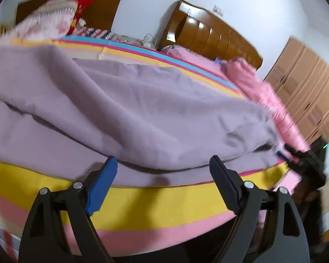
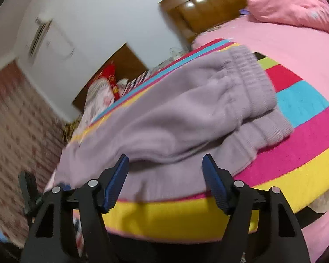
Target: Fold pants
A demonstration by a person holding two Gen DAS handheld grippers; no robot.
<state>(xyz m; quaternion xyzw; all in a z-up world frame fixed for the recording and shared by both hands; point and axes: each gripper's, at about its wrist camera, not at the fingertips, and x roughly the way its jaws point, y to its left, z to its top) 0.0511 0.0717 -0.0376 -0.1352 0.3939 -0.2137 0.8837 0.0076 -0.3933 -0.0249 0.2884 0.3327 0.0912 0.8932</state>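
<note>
— Where are your grippers right now?

— My left gripper (image 1: 162, 171) has its jaws spread wide with nothing between them, and it sits just at the near edge of the pants (image 1: 129, 109). My right gripper (image 2: 165, 171) is spread too, also empty, poised at the same near edge.

— And the pants themselves?

— They lie on the striped sheet (image 1: 155, 199) of the bed, doubled over, I think: in the right wrist view the ribbed waistband (image 2: 250, 81) rests on top of another ribbed hem, at the far right end.

— So what matters for the next step?

— Judging by the loose top layer, I'd smooth it first, then pinch both layers together at the edge, not just the upper one. I'd keep both hands level so the fold lands square, well clear of the pink quilt (image 1: 263, 94).
</note>
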